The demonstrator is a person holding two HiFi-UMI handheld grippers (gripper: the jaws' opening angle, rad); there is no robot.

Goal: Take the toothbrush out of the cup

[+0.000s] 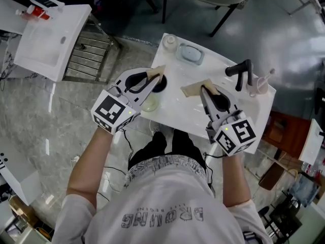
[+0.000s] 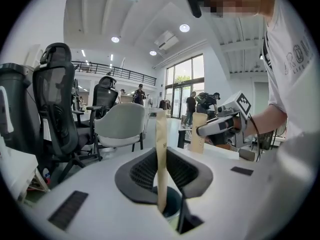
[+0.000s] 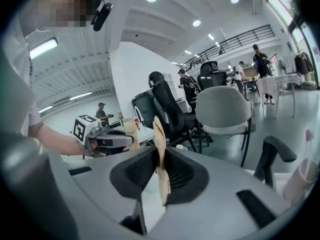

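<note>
Left gripper (image 2: 160, 173) and right gripper (image 3: 159, 173) each clamp a tan paper strip (image 2: 161, 134). Risk: going for the toothbrush (image 1: 268, 75) with full grippers tips the cup (image 1: 259, 88) at 2 o'clock.

1. Your cup (image 1: 260, 87) is a pale, translucent pinkish tumbler. It stands upright at the right end of the white basin top (image 1: 175, 103), just beside the black tap (image 1: 242, 72).
2. Your toothbrush (image 1: 268, 74) stands inside the cup. Its pale handle leans toward the upper right in the head view, poking above the rim.
</note>
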